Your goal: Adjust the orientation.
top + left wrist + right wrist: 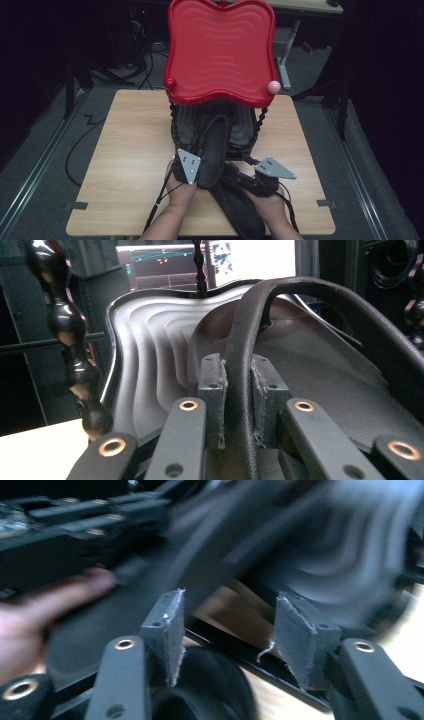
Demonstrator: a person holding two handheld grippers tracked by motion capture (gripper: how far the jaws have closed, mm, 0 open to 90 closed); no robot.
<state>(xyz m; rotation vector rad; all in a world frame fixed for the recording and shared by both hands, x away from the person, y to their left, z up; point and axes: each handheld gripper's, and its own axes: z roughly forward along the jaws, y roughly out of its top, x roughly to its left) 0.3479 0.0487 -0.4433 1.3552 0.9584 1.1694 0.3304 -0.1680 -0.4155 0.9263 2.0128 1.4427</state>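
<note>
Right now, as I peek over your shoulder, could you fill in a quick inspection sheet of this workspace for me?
Surface: wooden table, bare around the stand.
Job's things: black bag on the lower tray of a two-tier stand; red top tray.
Clutter: nothing seen.
Grippers: left gripper clamped on the bag strap; right gripper open, blurred.
Cables: black cables trail off the table's left edge.
Surroundings: dark room, lit screen behind.

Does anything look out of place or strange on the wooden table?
Yes. A black leather bag lies half on the black lower tray of the red-topped tiered stand, half on the table. The left gripper pinches the bag's strap.
</note>
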